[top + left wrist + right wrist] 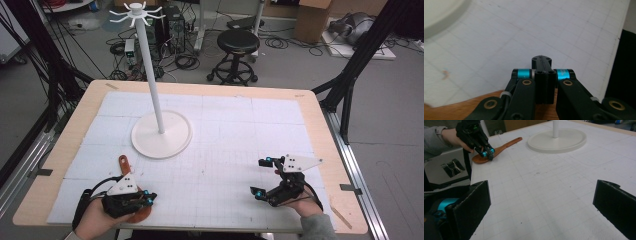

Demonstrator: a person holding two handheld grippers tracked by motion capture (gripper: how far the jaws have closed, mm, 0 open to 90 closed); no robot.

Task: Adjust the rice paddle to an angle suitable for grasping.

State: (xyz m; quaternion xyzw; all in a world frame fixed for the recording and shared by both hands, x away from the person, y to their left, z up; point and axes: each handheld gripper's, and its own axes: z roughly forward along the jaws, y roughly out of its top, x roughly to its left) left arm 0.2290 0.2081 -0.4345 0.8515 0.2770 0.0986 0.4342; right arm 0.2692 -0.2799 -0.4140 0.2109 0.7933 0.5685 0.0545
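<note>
Left gripper [148,199] sits clenched shut right over the wooden spoon [496,150] at the table's near-left edge, not clearly gripping it. Right gripper [261,176] hangs wide open, empty. Hanging stand [161,134] untouched, so barely started.

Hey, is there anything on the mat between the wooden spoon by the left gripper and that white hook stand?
Nothing visible. The wooden spoon lies at the table's near left edge under the shut left gripper, and the white mat between it and the stand's round base is bare. The right gripper sits open, well off to the side.
</note>
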